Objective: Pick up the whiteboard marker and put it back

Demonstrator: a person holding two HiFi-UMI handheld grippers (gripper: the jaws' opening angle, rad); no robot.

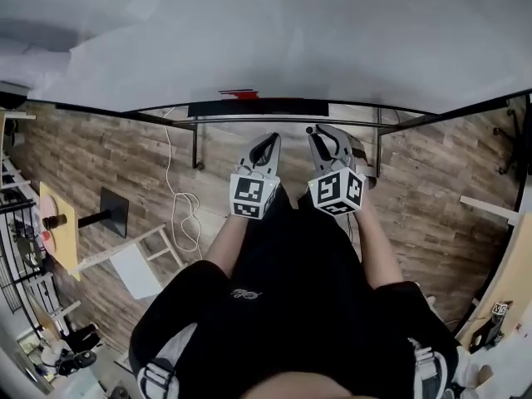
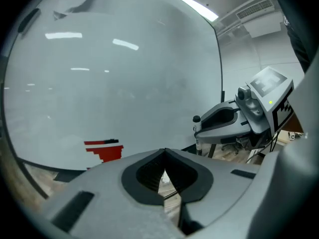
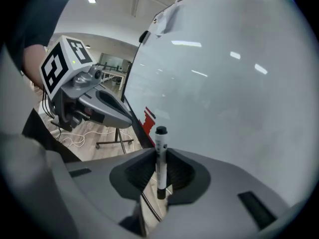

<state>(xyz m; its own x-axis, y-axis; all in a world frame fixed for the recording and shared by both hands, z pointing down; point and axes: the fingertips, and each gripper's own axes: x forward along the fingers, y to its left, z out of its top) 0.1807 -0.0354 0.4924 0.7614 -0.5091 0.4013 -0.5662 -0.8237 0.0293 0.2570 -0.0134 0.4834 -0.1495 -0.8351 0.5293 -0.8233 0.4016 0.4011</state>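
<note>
The person stands facing the board with both forearms stretched forward, one pair of tongs in each hand, side by side and close together. The left tongs [image 2: 164, 156] are closed on nothing: their tips meet, and only a sliver of floor shows through the gap lower down. The right tongs [image 3: 160, 154] are clamped on the whiteboard marker [image 3: 160, 141], so the thing to be put back is already in hand. It sits across the jaws with its long axis upright, the black cap poking up above the pads and the other end hanging just below them. From the left tongs it lies off to the right, in the neighbouring pair. Just past both sets of tips runs a dark ledge [image 1: 258, 108] along the lower edge of the whiteboard [image 1: 291, 40], with a red mark [image 1: 238, 94] on the board right above it, a little left of the right tongs. I take that ledge to be where the marker belongs. If so, the right hand must carry the marker forward and probably lay it down lengthwise along the ledge, while the left has no part to play.
</note>
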